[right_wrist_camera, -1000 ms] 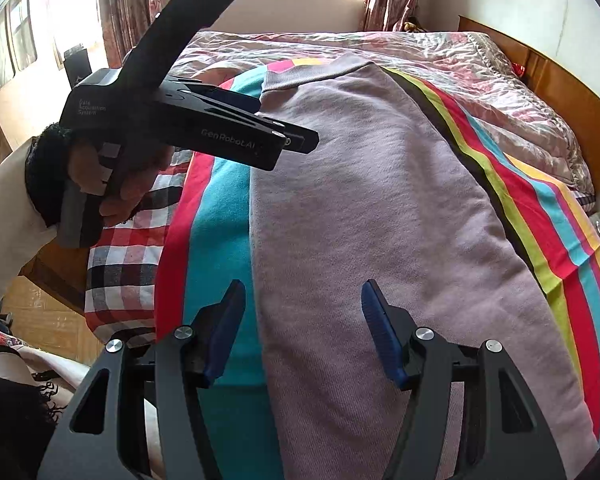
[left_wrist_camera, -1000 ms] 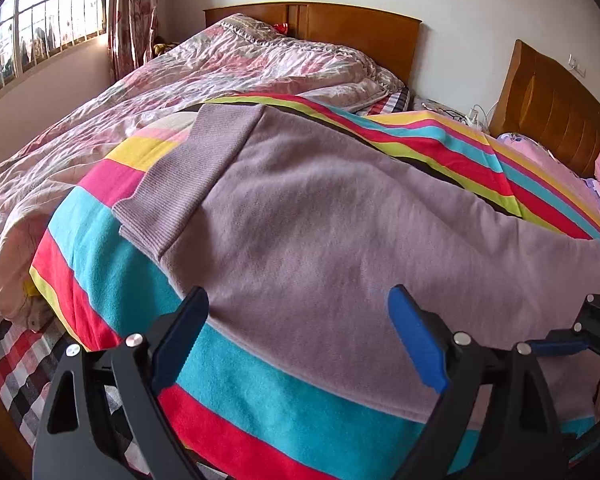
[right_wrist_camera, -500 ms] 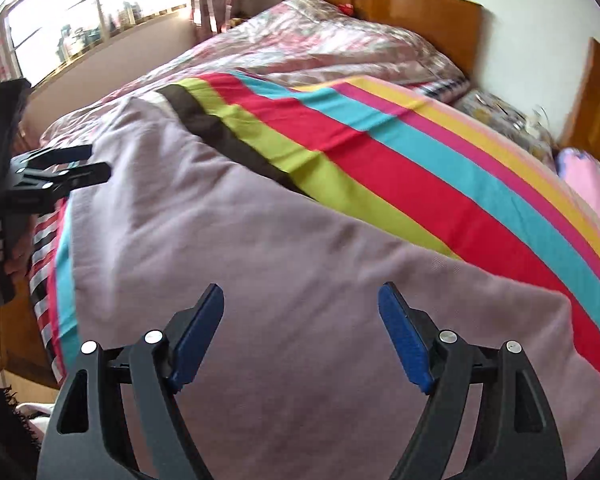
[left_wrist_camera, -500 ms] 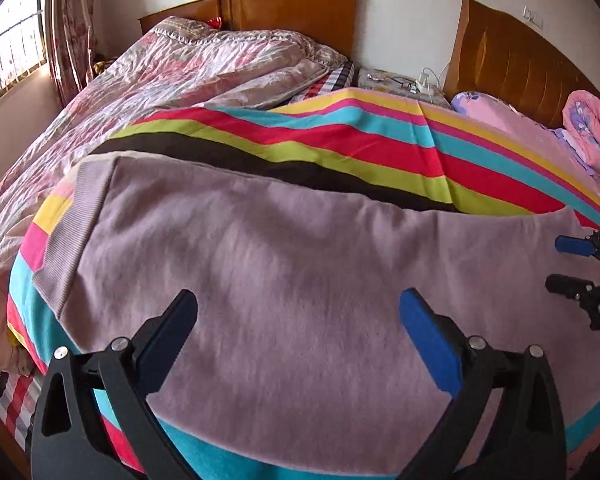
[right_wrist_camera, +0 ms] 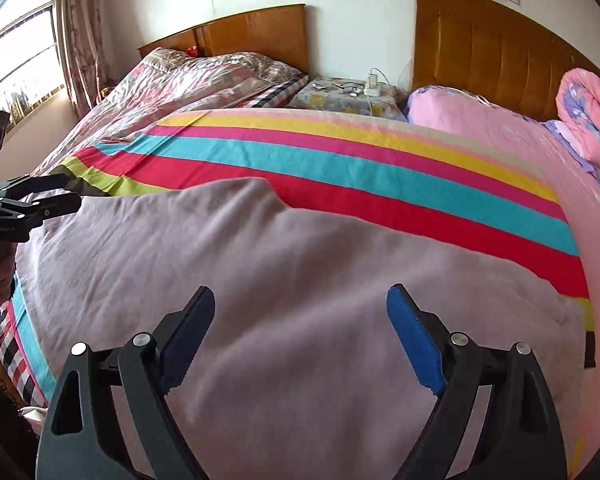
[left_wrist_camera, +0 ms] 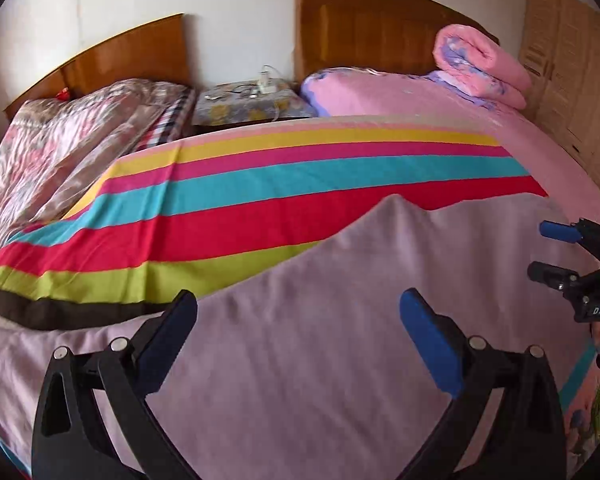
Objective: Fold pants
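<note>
Pants [left_wrist_camera: 340, 340] lie spread flat across a striped blanket [left_wrist_camera: 260, 208] on the bed, mauve fabric, long axis running left to right in both views. Left gripper [left_wrist_camera: 300, 336] hovers above the pants, fingers wide apart, holding nothing. Right gripper [right_wrist_camera: 300, 320] likewise: fingers wide, empty, above the cloth.

Step looks like pre-grasp, lining up for a fold; no fold visibly made so far as I can judge. Next move probably calls for each gripper to drop to an edge or end of the pants, pinch a single layer cleanly without catching the blanket, then lift and carry over together.

Hard to tell: waistband and leg hems are out of frame or off to the sides; near edge of the pants is hidden under the gripper bodies. A raised peak on the far edge, maybe the crotch, unclear.
</note>
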Available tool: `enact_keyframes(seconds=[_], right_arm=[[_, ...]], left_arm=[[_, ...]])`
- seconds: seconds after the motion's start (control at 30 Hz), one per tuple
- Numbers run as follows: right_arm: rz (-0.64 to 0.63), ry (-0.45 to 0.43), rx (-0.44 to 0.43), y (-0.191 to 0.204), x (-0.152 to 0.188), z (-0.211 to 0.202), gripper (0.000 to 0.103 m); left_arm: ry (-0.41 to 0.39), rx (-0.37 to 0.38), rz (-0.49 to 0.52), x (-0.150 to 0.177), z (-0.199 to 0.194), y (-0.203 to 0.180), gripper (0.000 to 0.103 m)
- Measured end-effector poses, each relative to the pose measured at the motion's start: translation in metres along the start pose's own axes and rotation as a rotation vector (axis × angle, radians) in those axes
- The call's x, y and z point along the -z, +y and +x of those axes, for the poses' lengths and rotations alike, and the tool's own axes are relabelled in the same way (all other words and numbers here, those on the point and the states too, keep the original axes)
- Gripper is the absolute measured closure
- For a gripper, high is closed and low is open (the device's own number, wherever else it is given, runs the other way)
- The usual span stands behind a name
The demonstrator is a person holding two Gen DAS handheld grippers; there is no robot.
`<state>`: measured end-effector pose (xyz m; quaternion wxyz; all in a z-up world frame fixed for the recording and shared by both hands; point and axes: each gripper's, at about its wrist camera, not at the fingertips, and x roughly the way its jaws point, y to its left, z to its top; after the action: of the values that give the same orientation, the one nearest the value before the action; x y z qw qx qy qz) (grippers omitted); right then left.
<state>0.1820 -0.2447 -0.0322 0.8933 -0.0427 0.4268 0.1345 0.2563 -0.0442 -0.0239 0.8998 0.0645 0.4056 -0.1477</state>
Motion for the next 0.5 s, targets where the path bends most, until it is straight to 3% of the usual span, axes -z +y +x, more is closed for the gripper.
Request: enact_keyframes(seconds=[0.1, 0.2, 0.37, 0.47, 0.5], right_arm=[[-0.040, 0.077, 0.017, -0.017, 0.015, 0.016, 0.018], [-0.081, 0.106, -0.012, -0.034, 0.034, 0.012, 0.019], [-0.119, 0.132, 0.021, -0.045, 0.056, -0.018, 0.018], [-0.054, 0.065, -0.029, -0.054, 0.065, -0.037, 0.018], [-0.048, 0.083, -0.027, -0.055, 0.072, -0.038, 0.018]], left_arm=[[0.022, 0.085, 0.089, -0.021, 0.054, -0.065, 0.002], [0.098, 0.073, 0.126, -0.017, 0.097, -0.097, 0.002], [0.109, 0.070, 0.128, -0.013, 0.111, -0.097, 0.001], [0.105, 0.060, 0.122, -0.013, 0.113, -0.098, 0.001], [0.104, 0.059, 0.120, -0.013, 0.112, -0.097, 0.001]])
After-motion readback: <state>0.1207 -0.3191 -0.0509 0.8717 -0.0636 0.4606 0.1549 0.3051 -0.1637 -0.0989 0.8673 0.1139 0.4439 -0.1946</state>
